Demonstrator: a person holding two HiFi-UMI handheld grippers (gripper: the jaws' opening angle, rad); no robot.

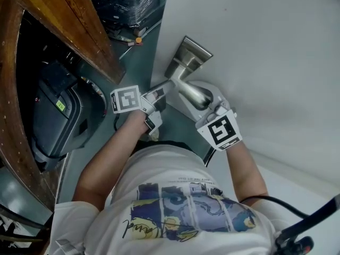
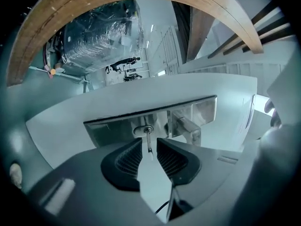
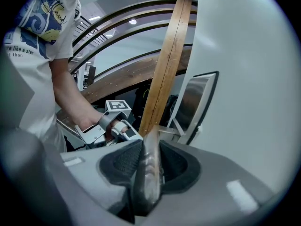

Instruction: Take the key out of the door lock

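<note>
The small key (image 2: 148,138), likely stiff and light, sits centre-frame between the left gripper's (image 2: 149,149) spread fingers, untouched; pinch its flat head. The right gripper (image 3: 150,147) clamps the door handle (image 3: 148,182).

the door (image 1: 276,47) is plain white. the lock plate (image 1: 189,57) on it, the handle (image 1: 195,93) and the key (image 2: 148,141) are bare silver metal, and the plate has a brushed sheen. the left gripper (image 2: 149,148) and the right gripper (image 3: 150,148) have pale grey bodies and black pads (image 2: 128,160) ribbed in fine lines. each carries a white cube (image 1: 126,99) printed with black square markers. the shirt (image 1: 180,195) is white, with a cartoon print in blue and yellow and some black lettering. the curved wooden frame (image 1: 79,31) is warm brown with a visible grain. the floor (image 1: 135,68) is dull blue-grey. the wrapped bundle (image 1: 125,1) is black under shiny clear film.
</note>
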